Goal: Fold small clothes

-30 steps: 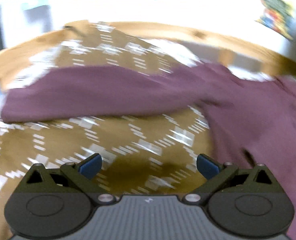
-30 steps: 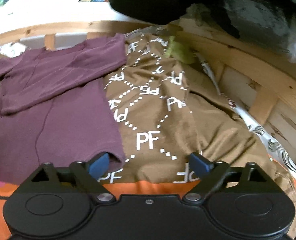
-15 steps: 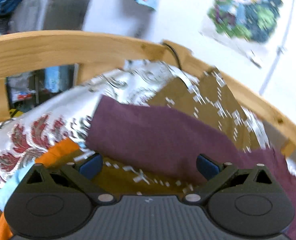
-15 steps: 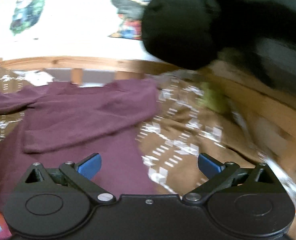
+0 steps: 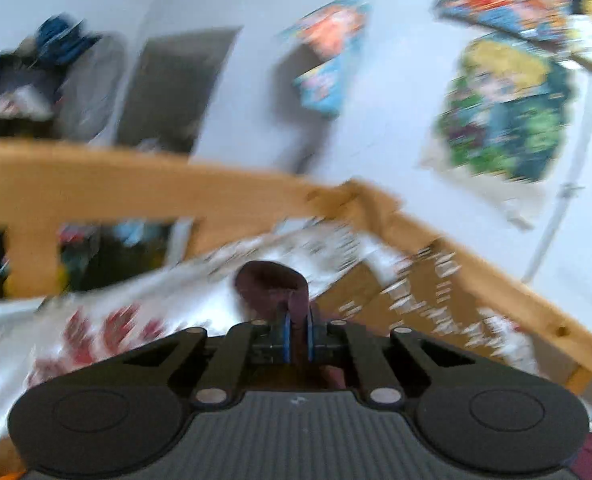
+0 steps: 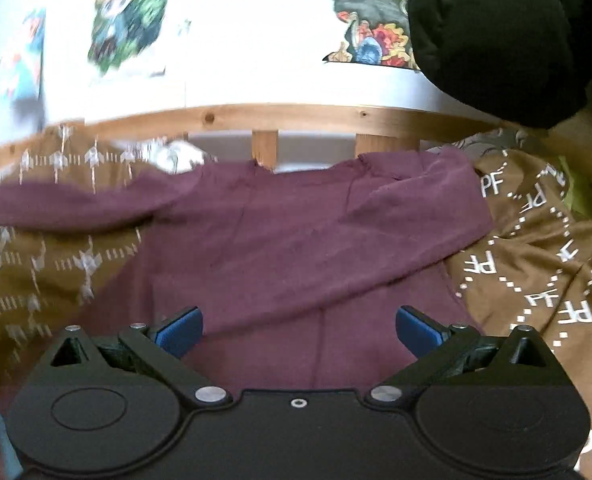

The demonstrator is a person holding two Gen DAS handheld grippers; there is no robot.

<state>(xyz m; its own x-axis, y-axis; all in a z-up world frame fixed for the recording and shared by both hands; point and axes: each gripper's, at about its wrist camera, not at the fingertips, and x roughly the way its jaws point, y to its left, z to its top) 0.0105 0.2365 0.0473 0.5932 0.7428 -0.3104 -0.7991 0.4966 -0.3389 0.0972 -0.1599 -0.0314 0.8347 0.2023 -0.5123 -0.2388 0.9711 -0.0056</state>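
Observation:
A maroon long-sleeved shirt (image 6: 296,240) lies spread on a brown patterned blanket (image 6: 536,272), its left sleeve stretched out to the left. My left gripper (image 5: 297,330) is shut on the end of that maroon sleeve (image 5: 271,284), which bunches up just past the blue pads. My right gripper (image 6: 298,330) is open and empty, hovering low over the shirt's body with its blue fingertips (image 6: 179,328) either side of the cloth.
A wooden bed rail (image 6: 263,120) runs along the far side, and it also shows in the left wrist view (image 5: 135,184). A silvery floral sheet (image 5: 135,312) lies under the blanket. A black garment (image 6: 496,32) hangs at upper right. Posters cover the white wall.
My left gripper has closed on the sleeve end and swung up toward the bed corner. My right gripper has moved left, from the shirt's right edge to over its middle.

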